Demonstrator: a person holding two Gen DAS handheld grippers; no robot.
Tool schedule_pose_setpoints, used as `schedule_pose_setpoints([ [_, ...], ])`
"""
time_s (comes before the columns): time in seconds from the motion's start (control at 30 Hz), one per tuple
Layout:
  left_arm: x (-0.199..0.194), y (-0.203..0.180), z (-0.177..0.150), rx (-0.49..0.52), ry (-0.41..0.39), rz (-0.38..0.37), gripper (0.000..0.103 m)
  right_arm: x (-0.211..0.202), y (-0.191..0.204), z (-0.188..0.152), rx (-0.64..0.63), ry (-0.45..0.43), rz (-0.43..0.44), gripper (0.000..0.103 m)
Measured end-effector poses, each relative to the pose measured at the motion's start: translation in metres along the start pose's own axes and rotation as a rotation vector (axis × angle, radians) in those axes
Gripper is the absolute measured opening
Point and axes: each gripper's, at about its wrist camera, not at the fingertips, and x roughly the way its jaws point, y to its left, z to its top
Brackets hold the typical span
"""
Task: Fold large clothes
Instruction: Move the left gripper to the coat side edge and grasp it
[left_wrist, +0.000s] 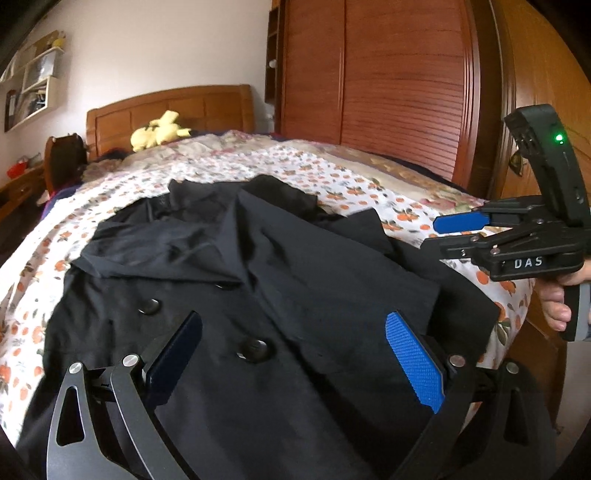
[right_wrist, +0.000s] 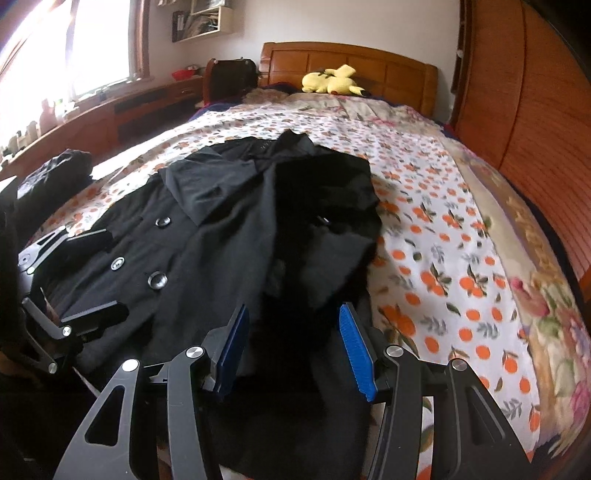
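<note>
A black double-breasted coat (left_wrist: 258, 258) (right_wrist: 229, 206) with large dark buttons (right_wrist: 158, 279) lies spread face up on a bedspread printed with oranges (right_wrist: 443, 229). Its collar points toward the headboard. In the left wrist view my left gripper (left_wrist: 294, 318) hovers open over the coat's front, its blue pads wide apart with nothing between them. My right gripper (right_wrist: 293, 309) stands open above the coat's near right part, with cloth under the fingers but not pinched. From the left wrist view the right gripper (left_wrist: 439, 234) shows at the bed's right edge, held by a hand (left_wrist: 554, 302). The left gripper (right_wrist: 118, 271) appears at the left of the right wrist view.
A yellow plush toy (left_wrist: 159, 129) (right_wrist: 330, 81) lies by the wooden headboard (right_wrist: 351, 59). A tall wooden wardrobe (left_wrist: 388, 92) runs along the bed's right side. A dark bundle (right_wrist: 55, 173) sits at the bed's left edge, near a window ledge (right_wrist: 110, 107).
</note>
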Motion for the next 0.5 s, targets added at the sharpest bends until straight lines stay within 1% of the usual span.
schedule_pose_setpoints([
  [0.1,0.009,-0.008,0.0,-0.003,0.023,0.007,0.085,-0.005,-0.014,-0.009,0.007,-0.007,0.005,0.049],
  [0.13,0.012,-0.01,0.0,-0.011,0.036,-0.003,0.075,-0.007,-0.019,-0.011,0.011,-0.011,0.009,0.049],
  [0.17,0.015,-0.011,0.0,-0.013,0.051,-0.007,0.071,-0.008,-0.022,-0.013,0.014,-0.013,0.011,0.049],
  [0.27,0.025,-0.016,-0.001,-0.014,0.08,0.014,0.069,-0.012,-0.033,-0.018,0.032,-0.023,0.028,0.049],
  [0.33,0.032,-0.019,-0.001,-0.015,0.106,0.039,0.066,-0.013,-0.038,-0.021,0.037,-0.028,0.04,0.049],
  [0.4,0.036,-0.02,-0.002,-0.031,0.131,0.044,0.065,-0.016,-0.043,-0.025,0.031,-0.04,0.038,0.049],
  [0.47,0.04,-0.019,-0.003,-0.046,0.153,0.047,0.058,-0.019,-0.046,-0.028,0.027,-0.054,0.036,0.049],
  [0.5,0.042,-0.02,-0.005,-0.052,0.167,0.049,0.057,-0.02,-0.049,-0.028,0.031,-0.061,0.046,0.049],
])
